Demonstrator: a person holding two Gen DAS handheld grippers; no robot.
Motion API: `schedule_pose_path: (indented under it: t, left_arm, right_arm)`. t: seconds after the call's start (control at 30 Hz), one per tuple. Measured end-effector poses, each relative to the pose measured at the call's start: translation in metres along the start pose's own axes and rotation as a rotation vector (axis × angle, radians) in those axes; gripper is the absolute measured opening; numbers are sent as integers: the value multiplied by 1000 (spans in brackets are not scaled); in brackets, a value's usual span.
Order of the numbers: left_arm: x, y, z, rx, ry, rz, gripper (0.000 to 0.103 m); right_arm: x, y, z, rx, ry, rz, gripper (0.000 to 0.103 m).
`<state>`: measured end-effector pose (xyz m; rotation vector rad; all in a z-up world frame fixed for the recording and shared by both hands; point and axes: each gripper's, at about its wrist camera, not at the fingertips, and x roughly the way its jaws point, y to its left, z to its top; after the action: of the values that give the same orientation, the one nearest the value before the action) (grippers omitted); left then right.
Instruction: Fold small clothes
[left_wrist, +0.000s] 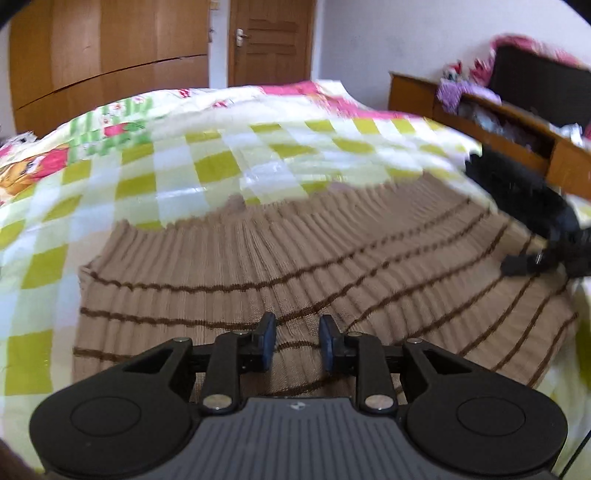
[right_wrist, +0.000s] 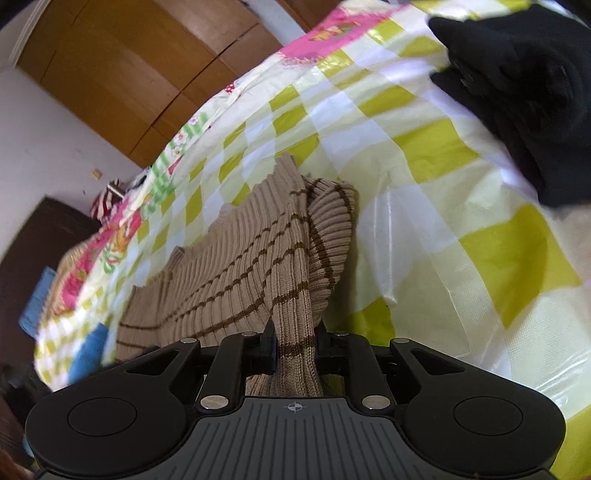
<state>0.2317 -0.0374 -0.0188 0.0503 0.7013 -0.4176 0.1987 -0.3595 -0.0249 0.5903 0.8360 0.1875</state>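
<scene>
A tan ribbed knit garment (left_wrist: 280, 266) with thin brown stripes lies spread on a bed covered by a yellow-green checked sheet (left_wrist: 192, 158). My left gripper (left_wrist: 297, 332) is open and empty, its blue-padded fingers just above the near part of the garment. In the right wrist view the same garment (right_wrist: 236, 273) runs away from me, one edge folded over. My right gripper (right_wrist: 295, 341) is shut on a bunched edge of the garment and lifts it off the sheet (right_wrist: 443, 192). The right gripper also shows in the left wrist view (left_wrist: 517, 264) at the garment's right edge.
A black garment (right_wrist: 532, 92) lies on the bed at the far right. A wooden headboard shelf (left_wrist: 491, 122) with clutter stands at the right. A wooden wardrobe (left_wrist: 110, 62) and a door (left_wrist: 269, 40) stand behind the bed.
</scene>
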Motion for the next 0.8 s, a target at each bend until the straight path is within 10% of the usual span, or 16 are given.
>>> schedule_pose_path:
  t: [0.43,0.8]
  left_arm:
    - [-3,-29,10,66,-95,66,40]
    - [14,-46,1,129,-4,81,42]
  right_arm:
    - [15,-8,0,61,7,76,29]
    - [0,-7,7,151,-27,115,17]
